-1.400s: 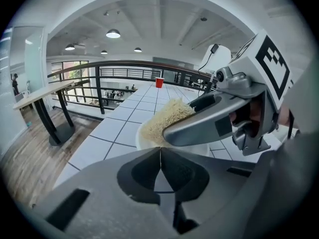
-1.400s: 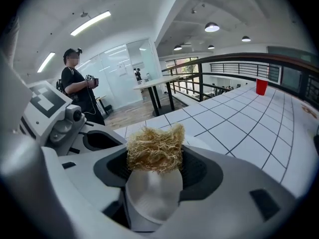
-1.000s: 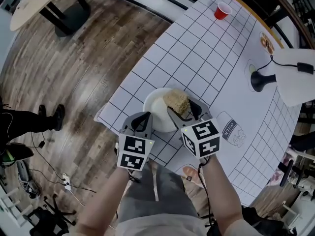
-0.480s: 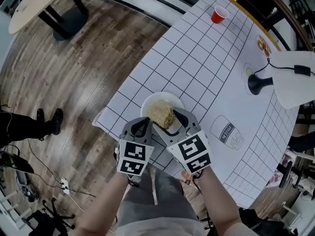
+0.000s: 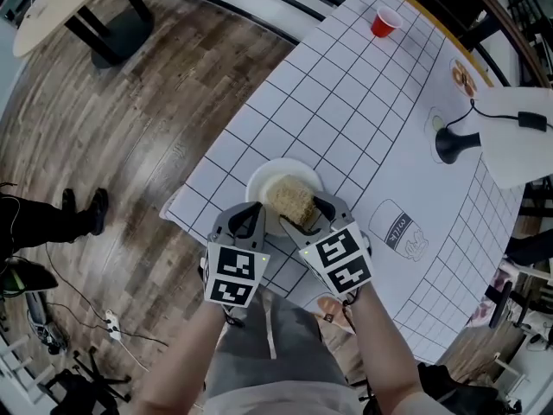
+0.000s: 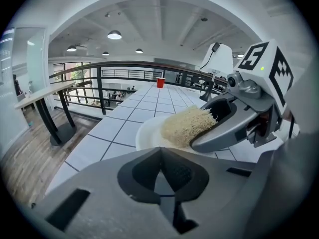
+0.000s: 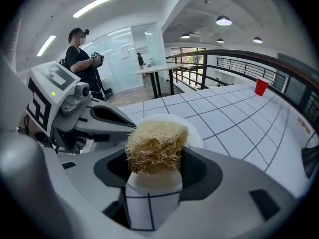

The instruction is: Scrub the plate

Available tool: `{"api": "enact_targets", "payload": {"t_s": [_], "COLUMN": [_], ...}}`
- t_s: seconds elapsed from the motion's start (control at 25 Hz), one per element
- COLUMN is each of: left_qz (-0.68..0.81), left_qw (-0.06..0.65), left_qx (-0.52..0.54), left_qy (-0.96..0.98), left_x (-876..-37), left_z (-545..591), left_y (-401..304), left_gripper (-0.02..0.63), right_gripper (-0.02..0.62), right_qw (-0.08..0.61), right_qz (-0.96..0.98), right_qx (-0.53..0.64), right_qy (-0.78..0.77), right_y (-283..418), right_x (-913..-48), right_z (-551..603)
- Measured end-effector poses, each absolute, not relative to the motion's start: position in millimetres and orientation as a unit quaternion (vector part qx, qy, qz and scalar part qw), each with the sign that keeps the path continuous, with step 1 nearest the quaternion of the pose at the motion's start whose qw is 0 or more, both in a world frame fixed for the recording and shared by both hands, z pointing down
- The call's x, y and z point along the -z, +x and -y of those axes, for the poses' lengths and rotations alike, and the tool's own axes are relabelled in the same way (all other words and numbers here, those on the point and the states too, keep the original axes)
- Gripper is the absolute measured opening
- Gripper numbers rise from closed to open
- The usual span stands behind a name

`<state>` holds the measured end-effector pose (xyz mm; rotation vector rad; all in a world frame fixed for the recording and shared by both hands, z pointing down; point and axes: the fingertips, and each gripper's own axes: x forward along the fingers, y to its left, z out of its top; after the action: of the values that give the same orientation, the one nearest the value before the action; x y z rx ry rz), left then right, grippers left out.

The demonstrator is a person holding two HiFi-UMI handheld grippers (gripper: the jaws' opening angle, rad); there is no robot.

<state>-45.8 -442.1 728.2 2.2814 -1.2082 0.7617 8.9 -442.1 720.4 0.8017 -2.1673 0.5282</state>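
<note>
Gridded table (image 5: 346,102) fills the upper right of the head view, with wood floor (image 5: 130,145) to its left. White plate (image 5: 259,178) sits on the table near its near edge. Right gripper (image 5: 304,213) is clenched on a straw-coloured scrubber (image 5: 289,199), which sits over the plate's near half; contact with the plate surface can't be made out. Left gripper (image 5: 244,214) has its jaws drawn together with nothing seen between them, tips at the plate's near-left rim. Black stand (image 5: 455,143) is on the right. Red cup (image 5: 384,22) stands upright, well apart at the far end.
</note>
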Motion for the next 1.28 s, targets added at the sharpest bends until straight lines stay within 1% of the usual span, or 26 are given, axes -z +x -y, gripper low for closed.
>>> {"api": "enact_targets", "payload": {"t_s": [0.12,0.24,0.32,0.36,0.44,0.56,0.84,1.08,1.28], "left_qz": [0.438,0.438,0.435,0.434,0.432,0.434,0.438,0.436,0.437], "left_qw": [0.225,0.223,0.224,0.224,0.225,0.225,0.230,0.226,0.211], "left_qx": [-0.277,-0.278,-0.276,-0.275,-0.271,-0.265,-0.258,-0.275,-0.284], "left_qy": [0.825,0.826,0.827,0.828,0.830,0.831,0.830,0.827,0.827], "left_x": [-729.0,-729.3,-728.4,-727.7,-726.5,-725.6,-724.2,-728.7,-729.0], "left_z": [442.4,442.3,441.7,441.5,441.7,442.1,442.8,442.0,441.1], "left_y": [-46.3,-45.3,-45.6,-45.9,-46.1,-46.6,-48.8,-47.0,-45.3], "left_gripper": [0.014,0.014,0.014,0.014,0.014,0.014,0.014,0.014,0.014], "right_gripper": [0.258,0.256,0.256,0.255,0.256,0.256,0.253,0.244,0.238], "right_qw": [0.392,0.394,0.403,0.404,0.385,0.357,0.403,0.402,0.424], "right_qz": [0.829,0.819,0.815,0.815,0.826,0.851,0.851,0.842,0.837], "right_qx": [-0.202,-0.200,-0.171,-0.153,-0.134,-0.139,-0.141,-0.188,-0.172], "right_qy": [0.343,0.365,0.380,0.387,0.388,0.360,0.305,0.307,0.300], "right_y": [36.7,57.1,60.7,59.8,50.9,27.1,-7.7,-1.5,6.9], "right_x": [-722.2,-720.9,-713.1,-706.3,-688.8,-671.2,-688.8,-718.4,-729.8], "right_z": [448.9,454.7,458.7,460.7,461.0,446.4,407.0,401.5,397.4]}}
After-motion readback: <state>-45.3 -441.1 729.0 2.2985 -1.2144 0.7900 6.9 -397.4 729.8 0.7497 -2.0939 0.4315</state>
